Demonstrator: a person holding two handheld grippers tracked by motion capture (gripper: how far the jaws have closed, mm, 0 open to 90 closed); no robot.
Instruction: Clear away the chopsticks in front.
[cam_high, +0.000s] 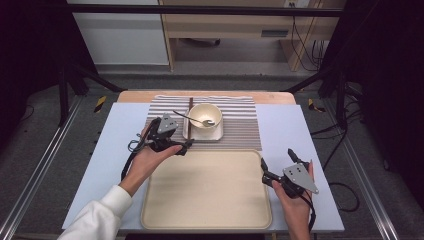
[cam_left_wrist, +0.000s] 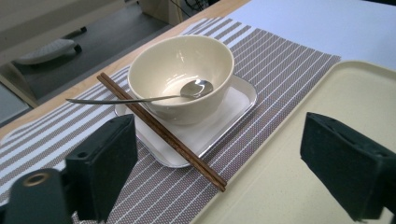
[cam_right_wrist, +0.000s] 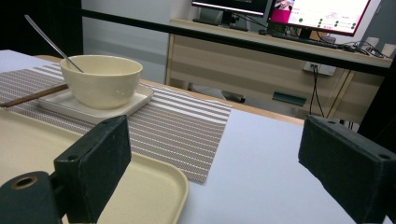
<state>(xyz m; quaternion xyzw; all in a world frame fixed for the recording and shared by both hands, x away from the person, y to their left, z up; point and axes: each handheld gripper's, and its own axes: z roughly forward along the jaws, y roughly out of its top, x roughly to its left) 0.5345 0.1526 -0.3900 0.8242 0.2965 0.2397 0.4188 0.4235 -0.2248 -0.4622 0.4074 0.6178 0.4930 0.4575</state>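
A cream bowl stands on a white square plate, with a metal spoon resting inside it. Brown chopsticks lie across the plate's left side. My left gripper is open and empty just left of the plate, at the tray's far edge, and points at the bowl. My right gripper is open and empty at the tray's right rim.
A brown striped placemat lies under the plate at the back of the table. A large beige tray fills the near middle. Beyond the table stand a desk and monitors.
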